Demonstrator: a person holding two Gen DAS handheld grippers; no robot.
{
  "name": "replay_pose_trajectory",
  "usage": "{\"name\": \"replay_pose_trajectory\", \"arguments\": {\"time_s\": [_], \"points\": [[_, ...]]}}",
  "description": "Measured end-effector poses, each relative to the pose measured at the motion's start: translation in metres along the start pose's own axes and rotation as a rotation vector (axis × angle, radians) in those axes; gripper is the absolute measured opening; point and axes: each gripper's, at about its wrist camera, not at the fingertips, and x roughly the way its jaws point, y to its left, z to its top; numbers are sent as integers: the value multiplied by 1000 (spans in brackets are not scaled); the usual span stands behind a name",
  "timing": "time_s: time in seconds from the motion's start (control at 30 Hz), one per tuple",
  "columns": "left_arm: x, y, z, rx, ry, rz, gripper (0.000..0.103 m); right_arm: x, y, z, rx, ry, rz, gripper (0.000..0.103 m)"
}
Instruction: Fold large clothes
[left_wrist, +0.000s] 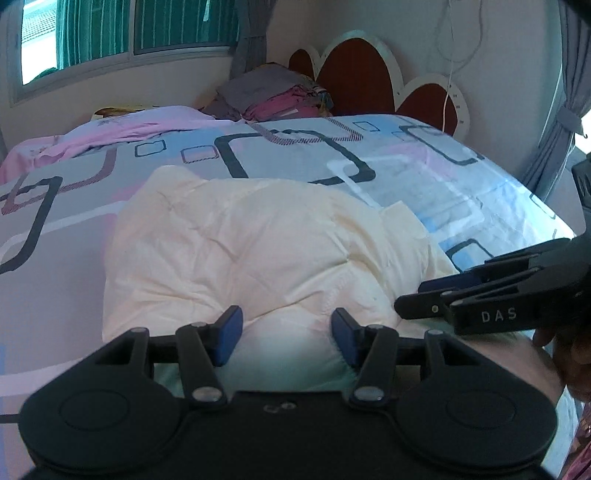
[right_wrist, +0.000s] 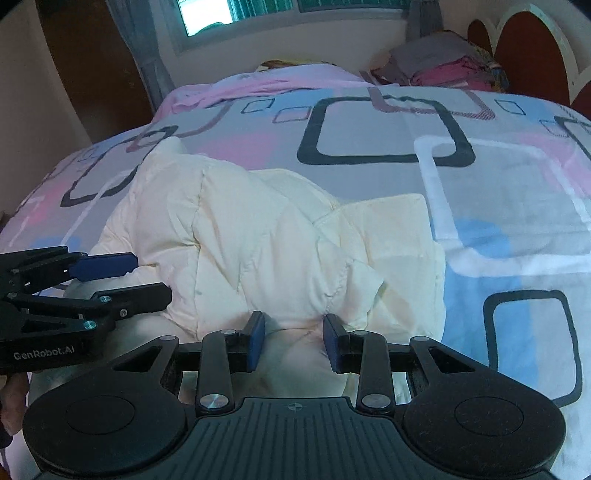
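- Left gripper (left_wrist: 287, 334): fingers pinching a bunched edge of the cream garment (left_wrist: 251, 240).
- Right gripper (right_wrist: 293, 339): fingers pinching the same edge, just beside.
- Garment lies crumpled on the patterned bed (right_wrist: 369, 129); folded clothes stack (left_wrist: 273, 94) near the headboard (left_wrist: 354, 74).

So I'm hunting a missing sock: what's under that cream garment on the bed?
Only the patterned bedsheet shows around the cream garment. Whatever lies beneath its bunched folds is covered.

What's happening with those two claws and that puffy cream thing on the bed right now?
Left tool and right tool each clamped on the near edge of the cream padded garment. Garment bunched on the patterned bedsheet. Nothing in the way.
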Motion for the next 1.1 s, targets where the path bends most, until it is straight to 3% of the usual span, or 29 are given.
{"name": "replay_pose_trajectory", "arguments": {"time_s": [0.3,0.43,0.63,0.77,0.9,1.0,1.1], "points": [[-36,-8,7,36,-14,4,53,-63,11,-4,6,-65,60,34],[-55,-19,0,68,-5,5,53,-86,22,-16,-42,-60,84,34],[-90,-24,-26,18,-3,0,53,-104,39,-44,-136,-21,72,34],[-110,-23,-55,-22,23,18,53,-101,41,-68,-147,42,65,34],[-99,-17,-82,-54,117,23,53,-79,39,-86,-135,117,45,34],[-97,-13,-87,-54,134,30,53,-72,38,-91,-158,140,42,34],[-104,-3,-81,-120,107,13,53,-82,33,-86,-170,134,61,34]]}}
